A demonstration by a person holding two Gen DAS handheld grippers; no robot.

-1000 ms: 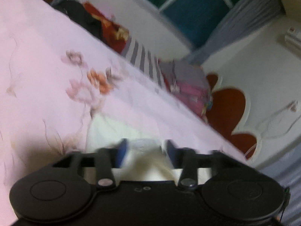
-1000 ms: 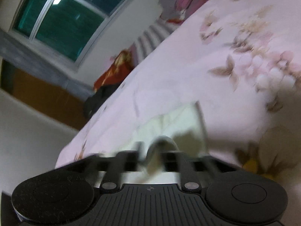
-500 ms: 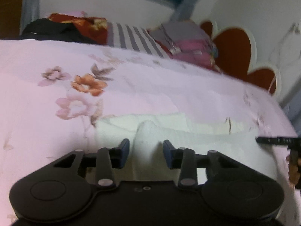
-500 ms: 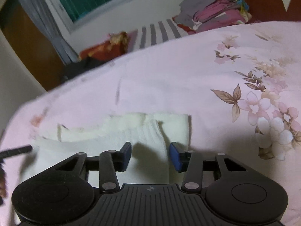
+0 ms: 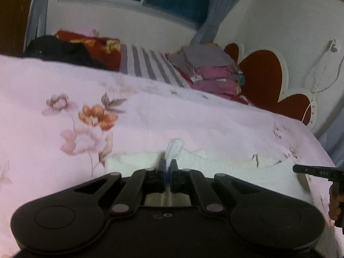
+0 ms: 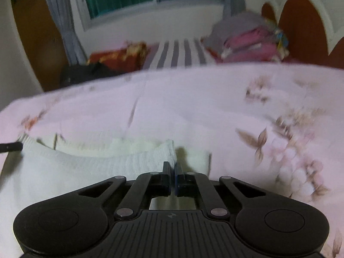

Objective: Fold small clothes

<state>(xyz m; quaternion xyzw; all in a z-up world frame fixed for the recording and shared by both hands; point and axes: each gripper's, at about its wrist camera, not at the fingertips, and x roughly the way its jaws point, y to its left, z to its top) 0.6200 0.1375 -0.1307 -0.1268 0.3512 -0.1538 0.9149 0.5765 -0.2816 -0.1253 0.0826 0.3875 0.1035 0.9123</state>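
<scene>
A small white ribbed garment (image 5: 215,161) lies on the pink flowered bedspread (image 5: 172,118), also in the right wrist view (image 6: 86,165). My left gripper (image 5: 168,167) is shut on a pinch of its near left edge, cloth sticking up between the fingers. My right gripper (image 6: 172,167) is shut on its near right corner, which stands up in a peak (image 6: 169,150). The tip of the right gripper shows at the right edge of the left wrist view (image 5: 311,171). The tip of the left gripper shows at the left edge of the right wrist view (image 6: 10,146).
At the bed's far side lie a stack of folded pink and grey clothes (image 5: 210,71), a striped cloth (image 5: 148,64), a red cloth (image 5: 90,43) and a black garment (image 5: 58,49). A red and white headboard (image 5: 264,79) stands at right. A window with curtains is behind.
Both grippers were open over the garment half a second ago; now both have shut on its near edge. The views have levelled out from a steep tilt.
</scene>
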